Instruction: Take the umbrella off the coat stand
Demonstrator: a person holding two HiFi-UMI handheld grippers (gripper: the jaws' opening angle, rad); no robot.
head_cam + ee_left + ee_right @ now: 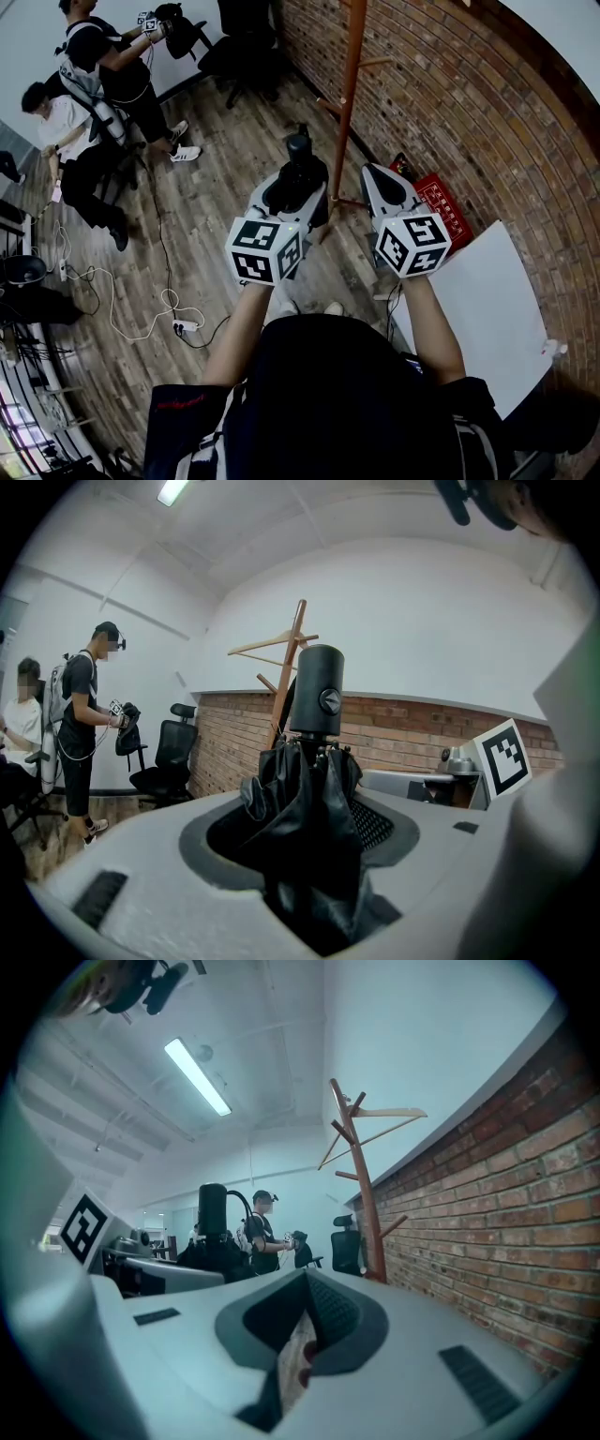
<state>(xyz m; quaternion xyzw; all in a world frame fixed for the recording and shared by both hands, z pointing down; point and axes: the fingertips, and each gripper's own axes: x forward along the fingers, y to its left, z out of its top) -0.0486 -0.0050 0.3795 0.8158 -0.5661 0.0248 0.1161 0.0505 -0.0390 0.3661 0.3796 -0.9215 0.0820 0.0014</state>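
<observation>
**Folded umbrella [298, 155] held clear of the coat stand [349, 84]**

The head view looks steeply down on a person standing on a wooden floor [206, 206] beside a brick wall [469, 94], with both forearms stretched forward. The left hand-held gripper [295, 187] is clamped on a black folded umbrella. It grips the bunched canopy, so the thick handle juts out past the jaws toward the stand. The umbrella hangs on no peg. It sits near the orange-brown pole but apart from it, so the lifting-off part of the task looks done. Gripping the soft fabric rather than the smooth handle probably gives the pads more to bite on.

The right hand-held gripper [378, 183] hovers just beside the left and carries nothing. It seems to be kept close as a spare.

The left gripper view shows what the head view cannot: dark folds packed between the jaws, a round button on the handle, and the stand's branching top against a white wall.

The right gripper view shows its own jaws drawn together with nothing between the pads. A pale sliver low in the slot is likely background, though it is hard to be sure. This view also shows the umbrella from the side, with its handle pointing up.

Only the head view shows the red crate [442, 208] at the foot of the wall and another person [103, 66] working at the far end of the room.
</observation>
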